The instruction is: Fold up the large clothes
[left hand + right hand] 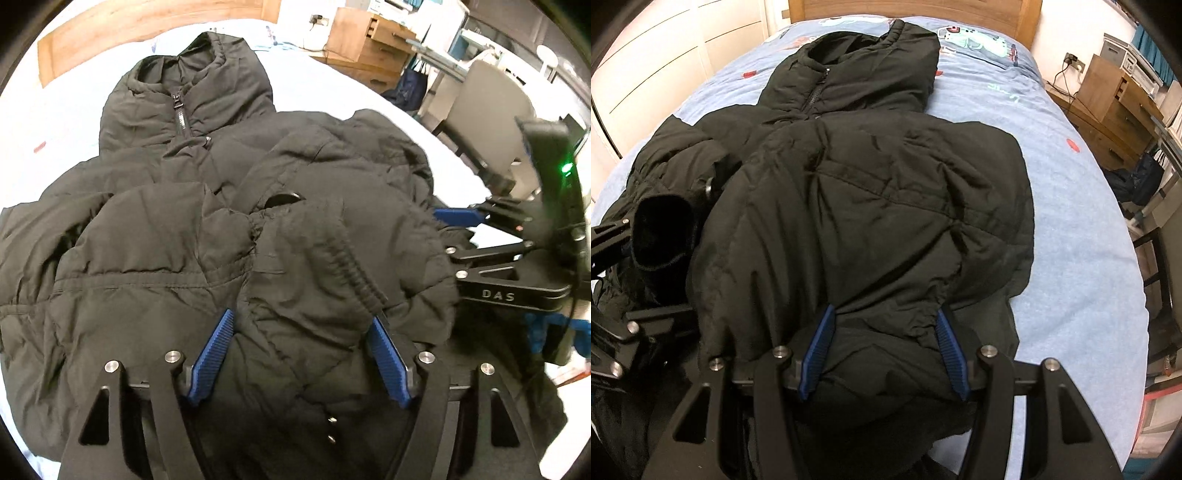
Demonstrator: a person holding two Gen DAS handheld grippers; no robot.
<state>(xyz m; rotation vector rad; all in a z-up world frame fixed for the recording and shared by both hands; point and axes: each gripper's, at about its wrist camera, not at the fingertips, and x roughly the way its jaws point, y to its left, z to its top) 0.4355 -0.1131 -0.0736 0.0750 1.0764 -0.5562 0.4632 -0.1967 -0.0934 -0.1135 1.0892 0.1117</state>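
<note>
1. White wardrobe doors (pixel 653 62) are seen past the left edge of the bed (pixel 1082 236).
2. A black padded jacket (pixel 857 192) is spread mid-bed, hood toward the wooden headboard (pixel 908 9).
3. Jacket folds are gripped by the left gripper (pixel 301 350) and the right gripper (pixel 884 350), jaws half spread.
4. A wooden drawer unit (pixel 1115 103) is seen beyond the right edge.

A: Where is there room?
B: Bare bed (pixel 1082 229) right of the coat (pixel 879 192).
A: And left?
B: The left claw (pixel 613 295) crowds the sleeve (pixel 661 229); a cabinet (pixel 1115 107) flanks the bed.
</note>
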